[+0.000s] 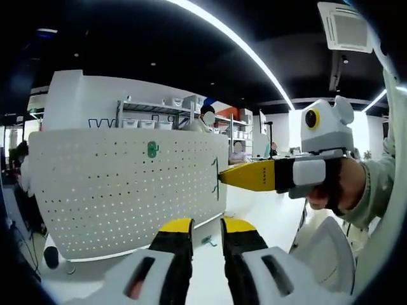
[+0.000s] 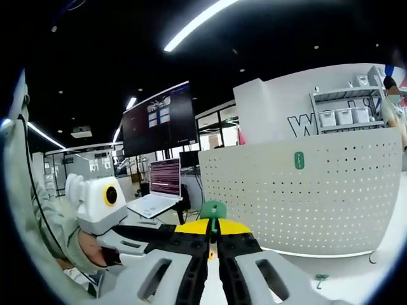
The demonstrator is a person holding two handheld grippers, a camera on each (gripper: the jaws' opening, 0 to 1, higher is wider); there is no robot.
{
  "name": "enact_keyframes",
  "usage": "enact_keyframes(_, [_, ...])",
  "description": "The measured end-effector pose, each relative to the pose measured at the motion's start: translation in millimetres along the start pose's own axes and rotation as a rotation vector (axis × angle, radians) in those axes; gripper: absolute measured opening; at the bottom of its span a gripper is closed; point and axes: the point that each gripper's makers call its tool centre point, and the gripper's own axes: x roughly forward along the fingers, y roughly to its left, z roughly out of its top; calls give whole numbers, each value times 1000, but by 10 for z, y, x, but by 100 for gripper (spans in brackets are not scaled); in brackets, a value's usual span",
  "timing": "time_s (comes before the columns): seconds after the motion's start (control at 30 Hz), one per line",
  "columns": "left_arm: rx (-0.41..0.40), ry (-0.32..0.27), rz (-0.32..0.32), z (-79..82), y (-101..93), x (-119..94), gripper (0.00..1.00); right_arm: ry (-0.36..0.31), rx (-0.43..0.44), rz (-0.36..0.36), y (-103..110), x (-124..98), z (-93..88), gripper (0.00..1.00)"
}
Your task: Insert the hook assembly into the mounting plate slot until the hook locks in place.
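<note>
Hook (image 2: 212,210) in green plastic sits pinched between the closed yellow tips of your right hand-held gripper (image 2: 213,236); in the right gripper view you see it upright just above the jaw tips, in front of the white perforated mounting plate (image 2: 305,197). In the left gripper view the same right hand-held gripper (image 1: 224,178) comes in from the right, held by your hand (image 1: 346,187), and its tip is at the right edge of the mounting plate (image 1: 121,190); the hook itself is too small there to make out.

Your left hand-held gripper (image 1: 206,227) has its jaws a little apart and holds nothing. It points at the plate from the near side.

One green hook (image 1: 152,149) is already hanging high on the plate. A small green piece (image 1: 207,241) lies on the white worktop (image 1: 254,213) near the plate's foot.

Behind the plate, large dark letters on a white wall begin with "W"; the rest is hidden. A laptop (image 2: 159,187) stands far left; its text is not readable.
</note>
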Motion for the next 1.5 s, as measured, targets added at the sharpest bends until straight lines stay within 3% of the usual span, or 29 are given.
enact_keyframes(0.43, [-8, 100, 77, -314, 166, -132, 29, -7, 4, -56, -236, -30, 19, 1])
enact_keyframes(0.67, [-25, 141, 83, -449, 167, -178, 33, 1, 10, -79, -300, -48, -28, 1])
enact_keyframes(1.03, [-63, 215, 125, -718, 227, -283, 35, 11, 14, -98, -362, -37, -56, 1])
enact_keyframes(1.5, [-84, 265, 126, -936, 177, -383, 34, -15, -10, -169, -647, -28, 95, 1])
